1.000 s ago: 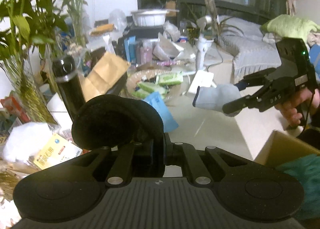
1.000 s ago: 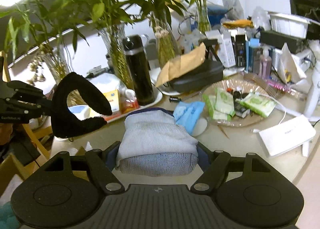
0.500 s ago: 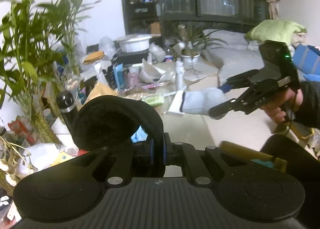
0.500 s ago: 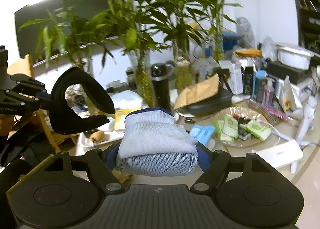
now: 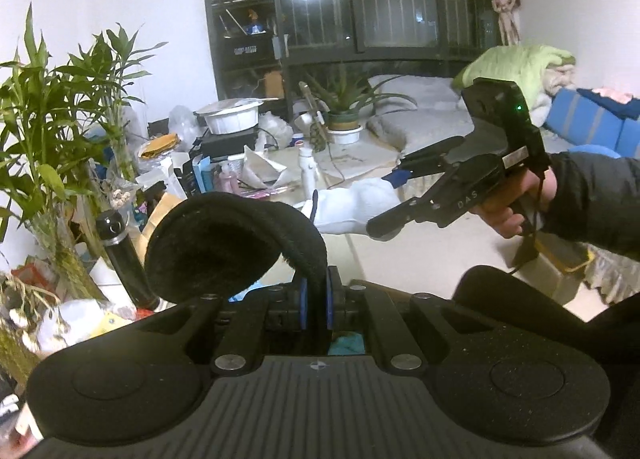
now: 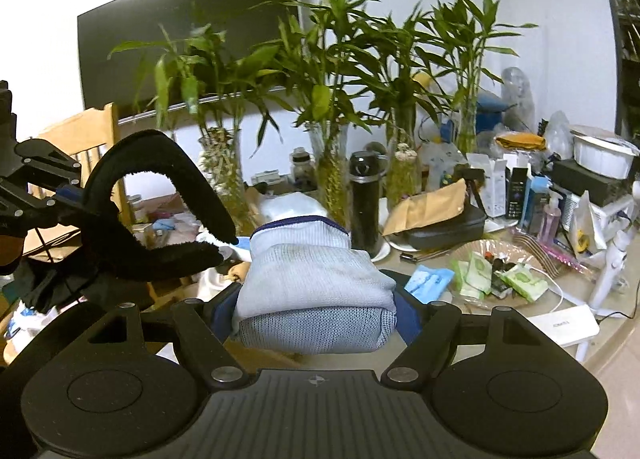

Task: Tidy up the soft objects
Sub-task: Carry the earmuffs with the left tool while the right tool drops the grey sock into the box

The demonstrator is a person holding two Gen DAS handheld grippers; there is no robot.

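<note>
My left gripper [image 5: 315, 299] is shut on a black fuzzy curved band [image 5: 228, 243], a soft earmuff-like piece, held up in the air. It also shows in the right wrist view [image 6: 160, 211], held by the left gripper [image 6: 76, 199] at the left. My right gripper [image 6: 316, 311] is shut on a folded grey knitted cloth with a blue hem [image 6: 312, 279]. In the left wrist view the right gripper [image 5: 394, 199] holds that pale cloth [image 5: 352, 207] above the table, to the right of the black band.
A cluttered table [image 6: 432, 283] holds bamboo vases [image 6: 332, 179], a black flask [image 6: 366, 203], boxes, a glass dish of packets [image 6: 500, 271] and a white box [image 6: 564, 323]. A wooden chair [image 6: 88, 139] stands left. A teal cloth [image 5: 346, 343] lies below the left gripper.
Both grippers have risen and tilted upward with their cloths still held. The table now sits lower in both views and the cardboard box has dropped out of sight.
</note>
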